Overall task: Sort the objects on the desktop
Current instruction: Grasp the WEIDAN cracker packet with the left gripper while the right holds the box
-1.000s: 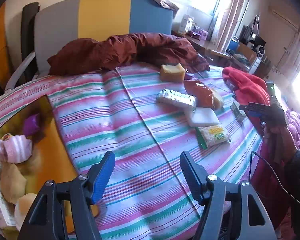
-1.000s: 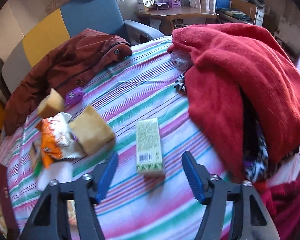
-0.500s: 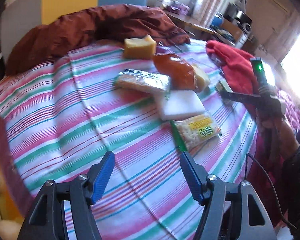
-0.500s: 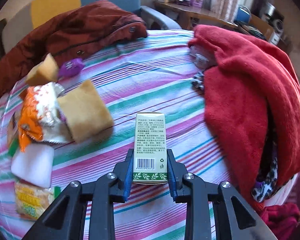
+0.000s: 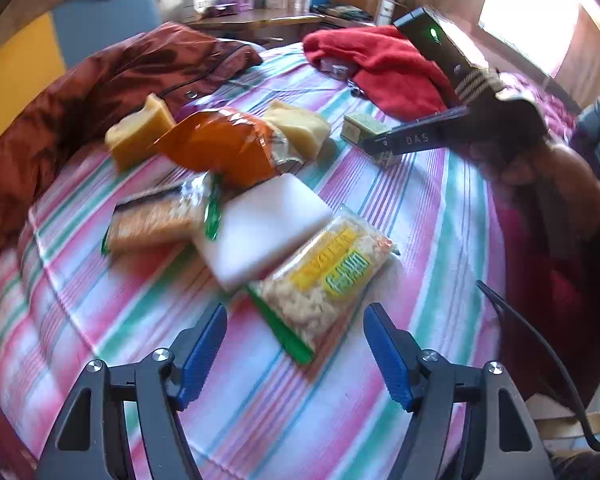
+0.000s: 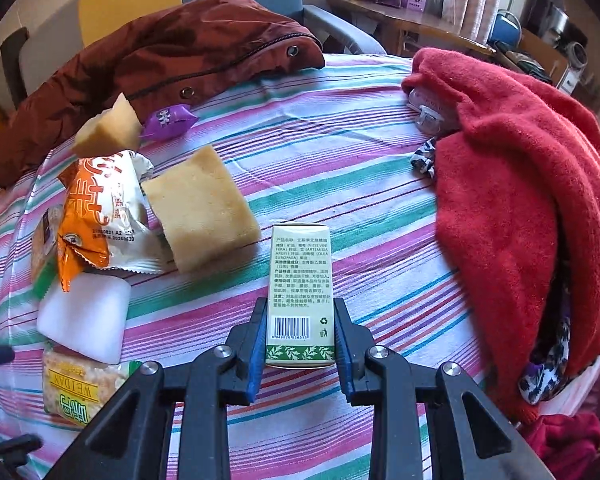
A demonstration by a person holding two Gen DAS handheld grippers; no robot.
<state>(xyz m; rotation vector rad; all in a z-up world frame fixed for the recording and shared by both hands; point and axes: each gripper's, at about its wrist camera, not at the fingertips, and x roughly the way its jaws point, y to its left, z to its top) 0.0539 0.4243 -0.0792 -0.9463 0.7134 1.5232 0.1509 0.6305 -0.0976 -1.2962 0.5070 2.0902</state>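
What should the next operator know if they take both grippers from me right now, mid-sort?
Right gripper: shut on the green box, which looks barely off the striped cloth, if lifted at all.
Left gripper: open, empty, hovering just short of the yellow noodle pack.
Unsorted on the cloth: white block, orange snack bag, silver wrapped pack, two sponges, purple candy.
Done: only the box grasp. No bin shows in either view.
Left: carry the box off, then take the rest one at a time, noodle pack first for the left.
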